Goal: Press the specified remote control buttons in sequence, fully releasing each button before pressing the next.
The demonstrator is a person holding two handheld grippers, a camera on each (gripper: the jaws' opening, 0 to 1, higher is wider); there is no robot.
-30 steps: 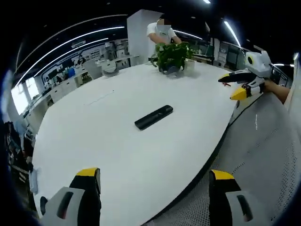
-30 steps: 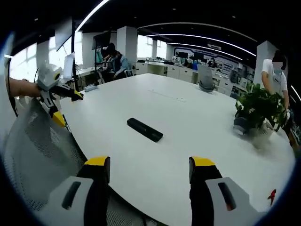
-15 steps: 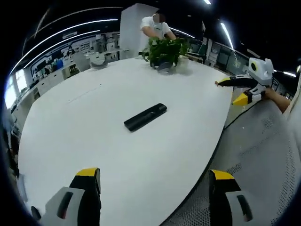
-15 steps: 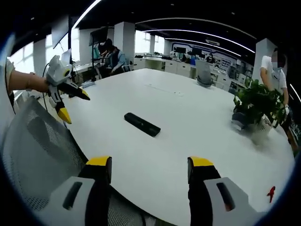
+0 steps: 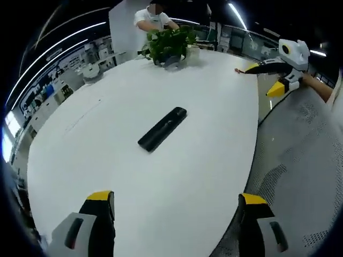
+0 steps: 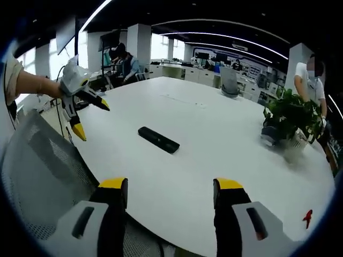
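Since a second ago both grippers have drawn in over the table edge, toward the remote.

Left gripper view: the remote [image 5: 162,128] lies flat near the middle of the white table [image 5: 107,160], well ahead of the left gripper [image 5: 177,211], whose jaws stand wide apart and empty — likely held back to keep the remote in sight. The right gripper [image 5: 265,79] hovers off to the remote's right, over the table edge, jaws parted, holding nothing. A potted plant [image 5: 169,45] stands beyond the remote.

Right gripper view: the remote [image 6: 158,140] sits ahead of the right gripper [image 6: 170,198], jaws apart and empty. The left gripper [image 6: 92,115] hangs left of the remote, beside a mesh chair [image 6: 43,176] — no button touched yet.
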